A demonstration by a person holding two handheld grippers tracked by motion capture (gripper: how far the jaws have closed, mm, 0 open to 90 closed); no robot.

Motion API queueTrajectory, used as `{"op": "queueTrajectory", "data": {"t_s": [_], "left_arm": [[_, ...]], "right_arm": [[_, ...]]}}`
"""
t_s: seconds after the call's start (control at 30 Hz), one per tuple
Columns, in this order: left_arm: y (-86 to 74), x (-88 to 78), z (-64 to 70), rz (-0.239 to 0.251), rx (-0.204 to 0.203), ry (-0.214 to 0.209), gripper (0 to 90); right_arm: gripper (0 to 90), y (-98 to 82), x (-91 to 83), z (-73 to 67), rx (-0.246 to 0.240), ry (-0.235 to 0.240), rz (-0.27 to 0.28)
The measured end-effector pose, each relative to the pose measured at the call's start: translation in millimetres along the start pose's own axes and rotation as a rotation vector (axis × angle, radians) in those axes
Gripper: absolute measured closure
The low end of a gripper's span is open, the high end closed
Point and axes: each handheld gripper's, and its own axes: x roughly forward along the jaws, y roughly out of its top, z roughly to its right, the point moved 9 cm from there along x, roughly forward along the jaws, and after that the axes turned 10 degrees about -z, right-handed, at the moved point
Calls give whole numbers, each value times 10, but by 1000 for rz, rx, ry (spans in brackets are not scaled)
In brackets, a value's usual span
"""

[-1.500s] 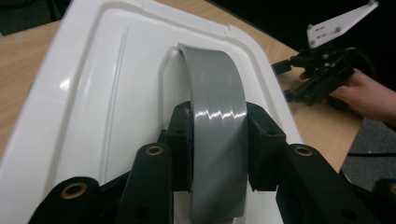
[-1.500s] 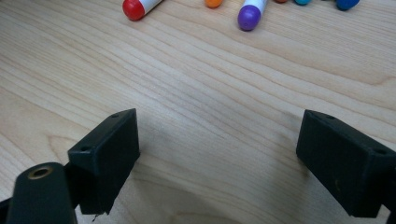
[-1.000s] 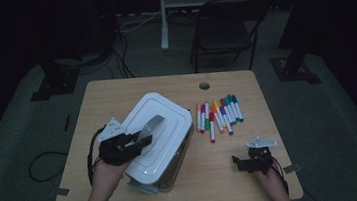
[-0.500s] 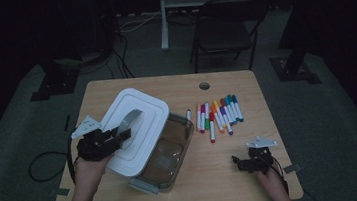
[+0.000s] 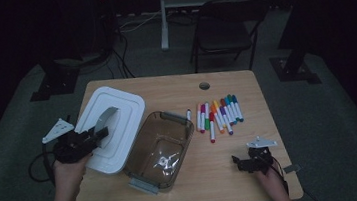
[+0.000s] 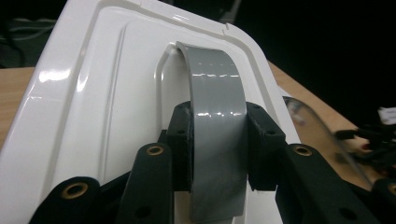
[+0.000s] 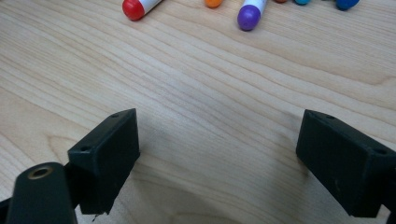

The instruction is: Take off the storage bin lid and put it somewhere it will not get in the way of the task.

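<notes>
- The left claw is closed tight on the grey handle of the white lid.
- In the left gripper view, the two black pads press on both sides of the grey handle, and the handle bends up in an arch over the lid.
- The lid is off the box. It sits at the left side of the desk, and its near right edge is just beside the box, maybe touching it.
- I cannot tell if the lid lies flat on the desk or is held a bit above it.
- The box is see-through and brown, with grey clips on its near and far ends. It stands open in the middle of the desk.
- The right claw is at the near right part of the desk, with its jaws wide apart and nothing between them.
- In the right gripper view, the two black jaws stand over bare wood.
- A row of colored markers lies on the desk, to the right of the box and farther away than the right claw. They lie side by side, close together.
- The marker caps are red, orange, purple, green and blue.
- A small round hole is in the far part of the desk.
- A dark chair stands on the floor past the far edge of the desk.
</notes>
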Motion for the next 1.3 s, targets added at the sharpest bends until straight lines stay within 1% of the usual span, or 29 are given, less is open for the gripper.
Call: {"op": "queueTrajectory", "data": {"t_s": [0.13, 0.2, 0.3, 0.5, 0.57, 0.7, 0.73, 0.93, 1.0, 1.1, 1.3], "left_arm": [[-74, -8, -172, 5, -26, 33, 683], [-122, 11, -245, 5, -42, 49, 683], [-208, 61, -347, 0, -52, 69, 683], [-405, 211, -533, -9, -101, 67, 683], [-477, 269, -578, -14, -102, 69, 683], [-609, 389, -637, -21, -130, 67, 683], [-638, 415, -646, -22, -128, 70, 683], [-801, 579, -702, -34, -157, 73, 682], [-854, 632, -719, -38, -164, 81, 683], [-932, 706, -758, -51, -186, 81, 683], [-1071, 812, -834, -79, -217, 83, 682]], "right_arm": [[129, 0, 0, 0, 0, 0, 0], [129, -1, -1, 0, 0, 0, -1], [129, 1, 0, 0, 0, 0, 1], [129, 0, 0, 0, 0, 0, 0], [129, 0, 0, 1, -1, 0, 1], [129, 1, 0, 1, -1, 0, 1], [129, 0, 0, 0, 0, 0, 1], [129, 0, 0, 0, 0, 0, 1], [129, 1, 1, 1, -1, 0, 1], [129, 0, 0, 0, 0, 0, 1], [129, 1, 1, 1, -1, 0, 1]]}}
